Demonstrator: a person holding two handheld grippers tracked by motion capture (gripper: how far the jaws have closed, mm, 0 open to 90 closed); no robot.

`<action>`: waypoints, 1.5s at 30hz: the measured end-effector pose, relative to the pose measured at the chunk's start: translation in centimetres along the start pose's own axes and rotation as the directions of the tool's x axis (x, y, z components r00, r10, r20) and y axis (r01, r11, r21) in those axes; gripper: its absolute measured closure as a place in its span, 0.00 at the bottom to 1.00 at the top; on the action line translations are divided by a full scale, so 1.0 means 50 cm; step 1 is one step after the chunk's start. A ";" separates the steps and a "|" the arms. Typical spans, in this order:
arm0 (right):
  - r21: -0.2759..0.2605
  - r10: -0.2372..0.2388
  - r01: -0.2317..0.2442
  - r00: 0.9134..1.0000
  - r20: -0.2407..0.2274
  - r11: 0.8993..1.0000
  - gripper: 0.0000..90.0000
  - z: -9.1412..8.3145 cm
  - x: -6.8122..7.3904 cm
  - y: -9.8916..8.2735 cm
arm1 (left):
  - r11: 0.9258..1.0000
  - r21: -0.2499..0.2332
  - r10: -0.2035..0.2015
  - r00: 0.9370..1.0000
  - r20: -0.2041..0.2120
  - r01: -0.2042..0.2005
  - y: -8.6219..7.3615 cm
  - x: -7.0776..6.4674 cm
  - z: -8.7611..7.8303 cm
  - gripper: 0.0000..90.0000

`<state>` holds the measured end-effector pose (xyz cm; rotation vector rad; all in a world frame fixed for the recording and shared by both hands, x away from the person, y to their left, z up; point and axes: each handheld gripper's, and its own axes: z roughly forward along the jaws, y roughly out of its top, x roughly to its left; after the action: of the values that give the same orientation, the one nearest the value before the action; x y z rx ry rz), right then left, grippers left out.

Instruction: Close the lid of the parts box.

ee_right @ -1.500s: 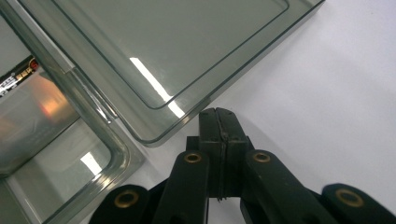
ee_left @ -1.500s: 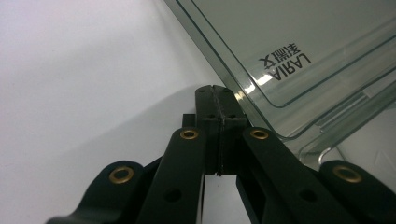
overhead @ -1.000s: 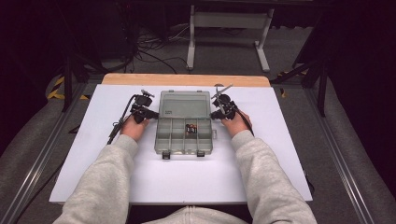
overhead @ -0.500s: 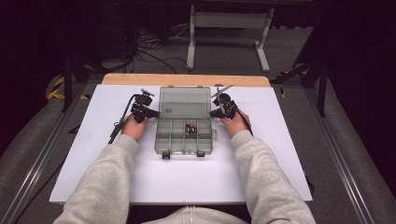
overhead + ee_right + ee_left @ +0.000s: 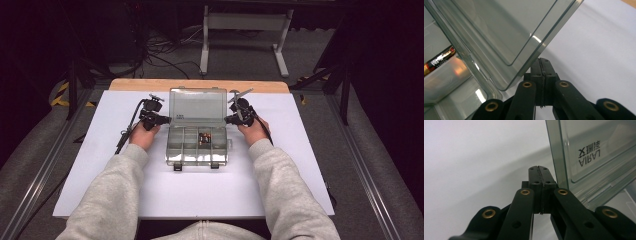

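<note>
A clear plastic compartment box (image 5: 197,145) lies on the white table with its lid (image 5: 198,106) standing open toward the far side. Batteries (image 5: 205,138) lie in one middle compartment; one battery (image 5: 439,61) appears through the box wall. My left gripper (image 5: 167,120) is shut with nothing between its pads, its tip by the lid's left edge (image 5: 557,162). On the other side my right gripper (image 5: 227,119) is also shut and empty, its tip just under the lid's right corner (image 5: 524,75). Whether either tip touches the lid I cannot tell.
The white table top (image 5: 200,190) has free room in front of the box and to both sides. A wooden strip (image 5: 200,84) runs along its far edge. Beyond stand a metal stand (image 5: 240,30) and cables on a dark floor.
</note>
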<state>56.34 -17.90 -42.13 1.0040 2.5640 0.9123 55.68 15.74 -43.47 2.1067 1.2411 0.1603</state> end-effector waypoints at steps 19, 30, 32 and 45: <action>-0.079 -0.023 0.021 0.999 -0.025 0.997 1.00 -0.038 0.016 0.014 | 0.998 -0.061 0.037 0.998 0.041 -0.035 0.006 -0.012 -0.035 1.00; -0.100 -0.053 0.047 0.997 -0.057 0.994 1.00 -0.076 0.038 0.018 | 0.993 -0.085 0.090 0.993 0.078 -0.083 -0.003 -0.023 -0.073 0.99; -0.106 -0.055 0.048 0.997 -0.063 0.993 1.00 -0.083 0.042 0.017 | 0.992 -0.090 0.095 0.992 0.083 -0.087 -0.004 -0.024 -0.079 0.99; -0.134 -0.067 0.053 0.992 -0.104 0.990 1.00 -0.117 0.068 -0.005 | 0.985 -0.115 0.142 0.978 0.152 -0.126 -0.026 -0.035 -0.111 0.99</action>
<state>51.22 -18.49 -37.73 0.8587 2.5664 1.1308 51.43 17.45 -39.62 2.0687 0.9767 0.1115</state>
